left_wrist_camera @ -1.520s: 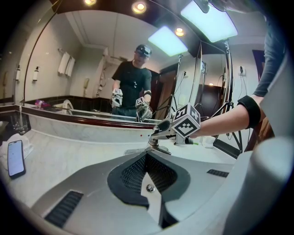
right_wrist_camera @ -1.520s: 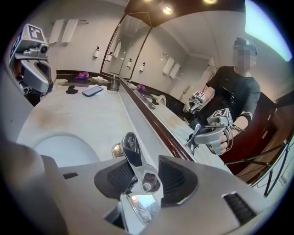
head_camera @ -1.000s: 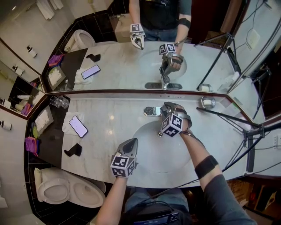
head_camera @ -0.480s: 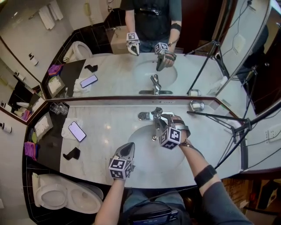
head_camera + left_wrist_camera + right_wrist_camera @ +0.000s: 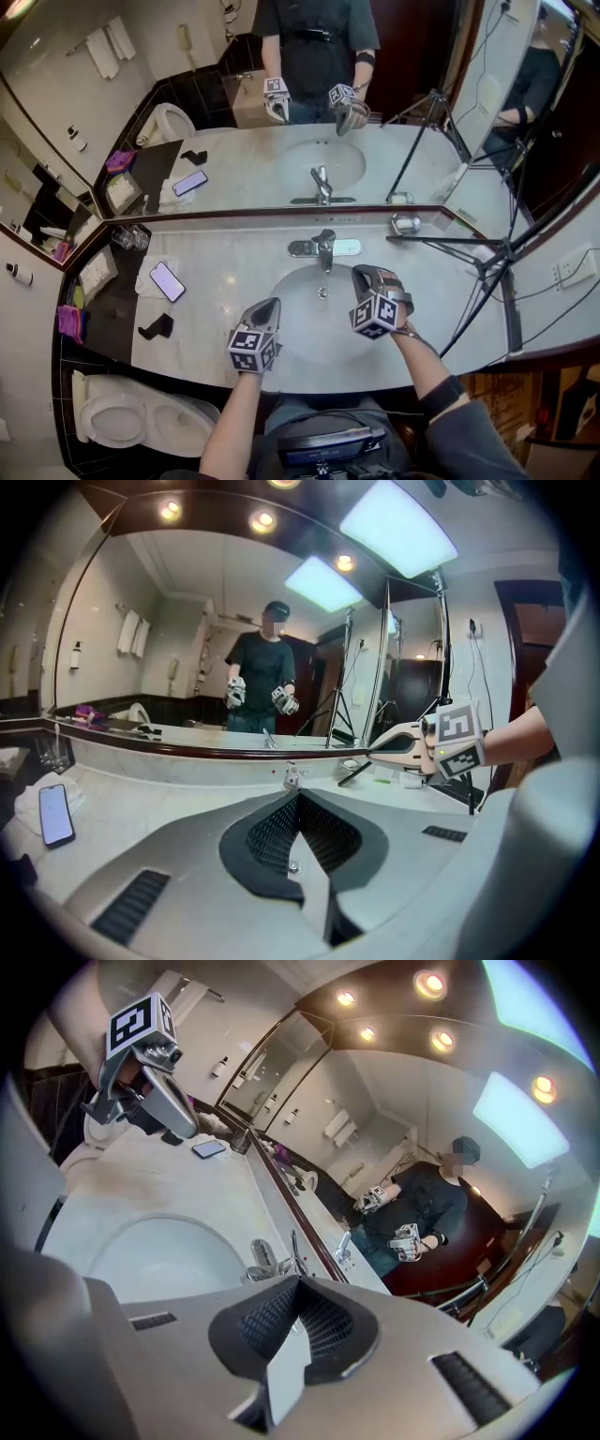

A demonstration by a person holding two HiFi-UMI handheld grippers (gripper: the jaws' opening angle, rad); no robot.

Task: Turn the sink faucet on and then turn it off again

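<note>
tripod [image 5: 507,291] cut by right edge, purple item [image 5: 68,322] far left — too small to tell

Left of frame: phone [image 5: 167,280] on white cloth [image 5: 143,277]; small black object [image 5: 156,326] below. Toilet [image 5: 122,420] lower left. Tripod [image 5: 450,242] right.

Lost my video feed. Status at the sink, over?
Left gripper shut, empty. Right gripper just closed on nothing, clear of faucet. No stream visible. Nothing blocking the faucet.
</note>
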